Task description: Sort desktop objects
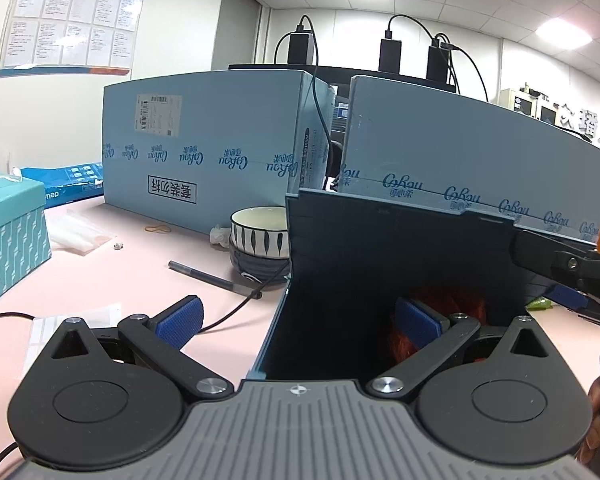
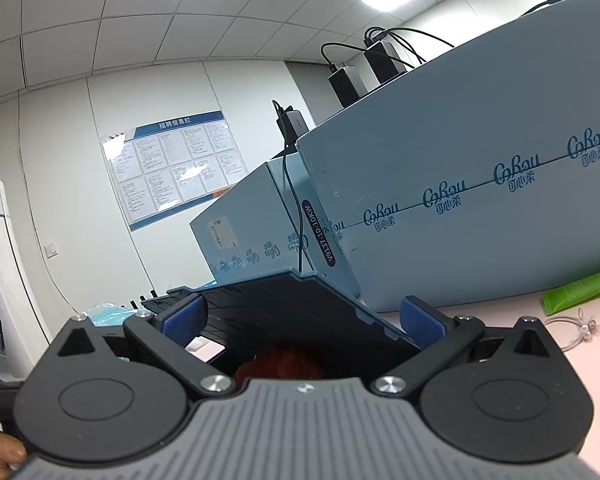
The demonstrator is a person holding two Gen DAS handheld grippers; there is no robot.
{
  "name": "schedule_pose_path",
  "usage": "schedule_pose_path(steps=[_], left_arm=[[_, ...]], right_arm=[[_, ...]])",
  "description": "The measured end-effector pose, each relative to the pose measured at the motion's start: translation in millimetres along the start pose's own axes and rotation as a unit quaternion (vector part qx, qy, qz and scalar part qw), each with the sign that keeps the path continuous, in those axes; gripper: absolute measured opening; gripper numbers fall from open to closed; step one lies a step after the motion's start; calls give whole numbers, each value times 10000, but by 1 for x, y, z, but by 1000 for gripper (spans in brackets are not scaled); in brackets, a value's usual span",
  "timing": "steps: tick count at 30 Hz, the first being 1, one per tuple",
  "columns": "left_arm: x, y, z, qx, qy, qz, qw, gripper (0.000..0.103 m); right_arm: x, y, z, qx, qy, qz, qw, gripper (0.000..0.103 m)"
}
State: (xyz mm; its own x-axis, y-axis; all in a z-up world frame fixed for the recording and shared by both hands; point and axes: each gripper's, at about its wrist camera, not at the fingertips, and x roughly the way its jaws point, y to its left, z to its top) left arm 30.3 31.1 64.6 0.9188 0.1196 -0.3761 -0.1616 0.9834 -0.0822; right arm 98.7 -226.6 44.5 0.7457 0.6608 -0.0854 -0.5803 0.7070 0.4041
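A dark blue open storage box [image 1: 400, 248] stands on the pink desk, with a red fuzzy item [image 1: 460, 300] at its bottom. My left gripper [image 1: 300, 314] is open and straddles the box's left wall: one blue pad outside, the other inside near the red item. My right gripper [image 1: 552, 276] reaches in at the box's right rim. In the right wrist view the right gripper [image 2: 302, 318] is open, with the dark box [image 2: 300, 304] and the red fuzzy item [image 2: 284, 360] between its spread fingers. A grey pen [image 1: 216, 278] lies left of the box.
Two large light blue cartons [image 1: 204, 144] wall off the back of the desk. Stacked bowls [image 1: 260, 236], a rubber band [image 1: 160, 229], plastic packets [image 1: 80, 232], a teal box [image 1: 8, 232] and a black cable [image 1: 228, 312] sit to the left. A green item [image 2: 580, 286] and a beaded hair tie [image 2: 580, 330] lie right.
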Motion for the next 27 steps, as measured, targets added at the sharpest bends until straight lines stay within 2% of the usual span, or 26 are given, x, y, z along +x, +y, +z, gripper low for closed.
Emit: schedule_pose_path(steps=[14,27], left_arm=[[-28,-8,-37,402,107,-282,9987,103],[-18,-17,-68,749,524,-103,9958,103]], right_arm=[[-10,-4,-10,-61,-110,-191,9997,103],[-13,-1,-21,-321,-126,-256,9991,103]])
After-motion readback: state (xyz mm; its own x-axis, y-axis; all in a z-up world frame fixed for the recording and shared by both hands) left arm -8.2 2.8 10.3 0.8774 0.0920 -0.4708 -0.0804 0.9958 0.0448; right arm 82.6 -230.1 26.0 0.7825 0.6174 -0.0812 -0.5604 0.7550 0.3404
